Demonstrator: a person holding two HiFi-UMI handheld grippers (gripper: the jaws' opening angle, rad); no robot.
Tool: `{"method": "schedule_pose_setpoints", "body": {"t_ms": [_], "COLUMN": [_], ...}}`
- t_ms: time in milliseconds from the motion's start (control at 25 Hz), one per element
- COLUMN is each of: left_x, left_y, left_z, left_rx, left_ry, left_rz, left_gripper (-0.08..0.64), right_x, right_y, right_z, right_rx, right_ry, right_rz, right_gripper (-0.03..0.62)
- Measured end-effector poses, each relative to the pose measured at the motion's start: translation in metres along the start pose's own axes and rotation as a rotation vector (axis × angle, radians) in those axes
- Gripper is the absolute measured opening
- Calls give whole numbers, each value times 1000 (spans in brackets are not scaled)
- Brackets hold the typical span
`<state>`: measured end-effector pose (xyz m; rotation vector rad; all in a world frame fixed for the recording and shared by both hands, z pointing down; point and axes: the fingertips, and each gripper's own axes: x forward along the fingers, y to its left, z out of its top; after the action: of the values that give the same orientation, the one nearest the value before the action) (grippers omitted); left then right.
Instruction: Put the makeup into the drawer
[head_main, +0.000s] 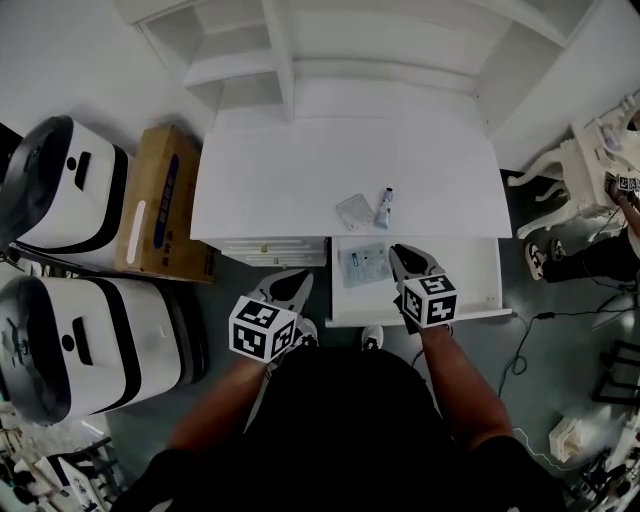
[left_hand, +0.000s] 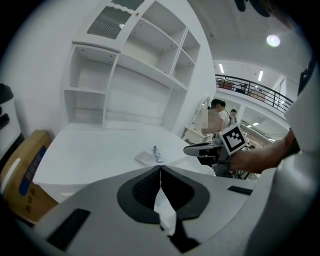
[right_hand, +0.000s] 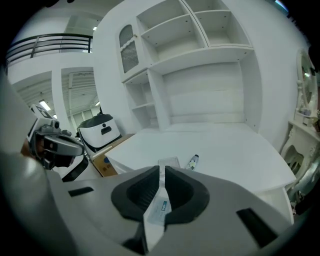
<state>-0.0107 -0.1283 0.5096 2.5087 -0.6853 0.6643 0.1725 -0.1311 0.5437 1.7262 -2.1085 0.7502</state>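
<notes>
Over the near-right drawer, both grippers closed, one item in.
White desk (head_main: 300, 170) has its near-right drawer (head_main: 470, 270) pulled out. The left gripper (head_main: 300, 280) hangs by the drawer's near-left corner and the right gripper (head_main: 395, 250) over its middle, each with jaws together and apparently gripping nothing. A clear packet (head_main: 364, 263) lies in the drawer, just left of the right gripper. A flat case (head_main: 354, 211) and a small tube (head_main: 384, 207) lie side by side on the desk, just beyond. Loading looks part done; next, one gripper should open, reach far and pinch the case or tube.
</notes>
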Motion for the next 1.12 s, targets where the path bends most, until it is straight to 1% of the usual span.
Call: {"method": "schedule_pose_setpoints", "body": {"t_ms": [160,320,480,760,920,1120], "left_x": [-5,-9,-7,-11,-15,-16], "left_y": [10,21,23,32,36,40], "left_z": [2,-1,-10,-21,-22,-24], "left_rx": [-13,-28,-41,-90,-109,-132], "left_ry": [-12,-11,12,26,24,20], "left_rz": [27,50,59,89,117,133], "left_gripper": [11,11,11,11,11,11], "right_x": [30,65,97,138,161,175], "right_y": [-20,-43,-68,-99,-111,-116], "right_z": [8,5,-2,-1,-8,-17], "right_rx": [-9,-10,58,166,212,262], "right_ry": [15,63,112,136,200,249], "right_rz": [-38,-91,-120,-139,-155,-174], "right_gripper": [38,84,103,140,156,160]}}
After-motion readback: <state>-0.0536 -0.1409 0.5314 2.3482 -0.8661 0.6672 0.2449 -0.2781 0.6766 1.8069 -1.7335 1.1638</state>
